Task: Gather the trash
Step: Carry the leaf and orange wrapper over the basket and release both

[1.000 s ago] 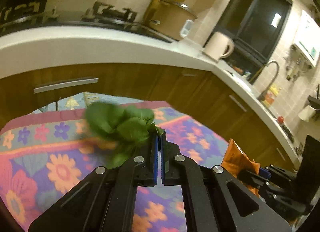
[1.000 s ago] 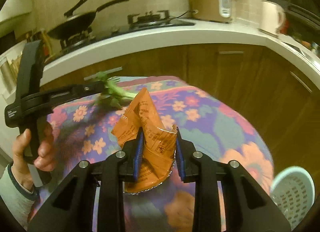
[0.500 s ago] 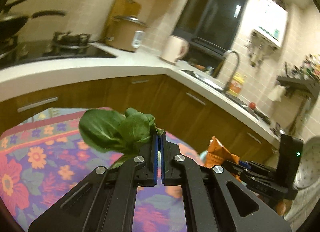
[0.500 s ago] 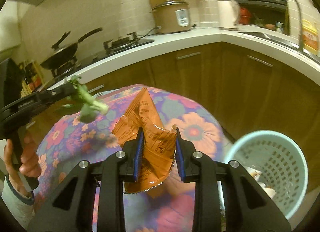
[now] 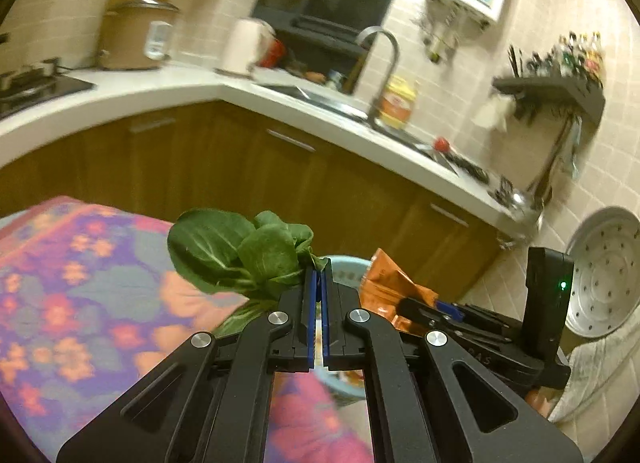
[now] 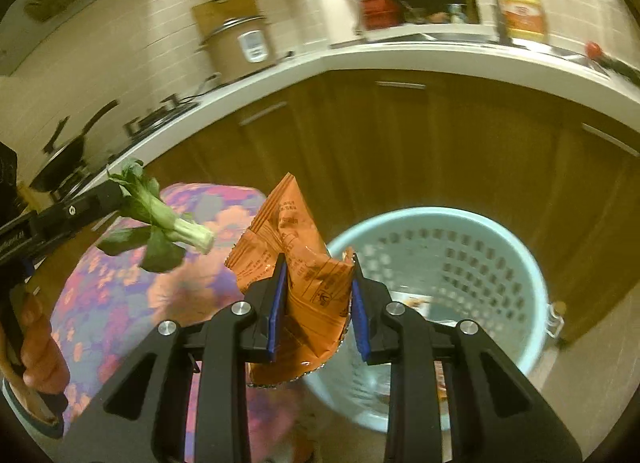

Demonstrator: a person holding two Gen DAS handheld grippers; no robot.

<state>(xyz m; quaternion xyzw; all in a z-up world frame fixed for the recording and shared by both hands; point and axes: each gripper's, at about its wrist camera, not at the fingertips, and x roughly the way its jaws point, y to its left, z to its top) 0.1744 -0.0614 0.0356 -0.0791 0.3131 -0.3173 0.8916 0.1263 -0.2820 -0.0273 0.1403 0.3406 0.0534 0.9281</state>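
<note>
— What's the right gripper [image 6: 318, 267] got?

— A crumpled orange snack bag [image 6: 304, 275], pinched between its blue pads, tip pointing to twelve o'clock.

— And the bin?

— The pale blue basket [image 6: 516, 263] sits at four o'clock, some scraps inside.

— Over at nine o'clock?

— The left gripper [image 6: 114, 197] clamps a leafy green vegetable [image 6: 164, 223], pale stem toward the bag, above the flowered cloth [image 6: 112, 295].

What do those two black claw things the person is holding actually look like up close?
Both tools, left and right, are matte black plastic: angular linkage arms with triangular cut-outs, silver rivet pins, and blue pads lining the fingers. The right one's upright handle carries a small green light. The bare left hand shows a pale cuff.
</note>
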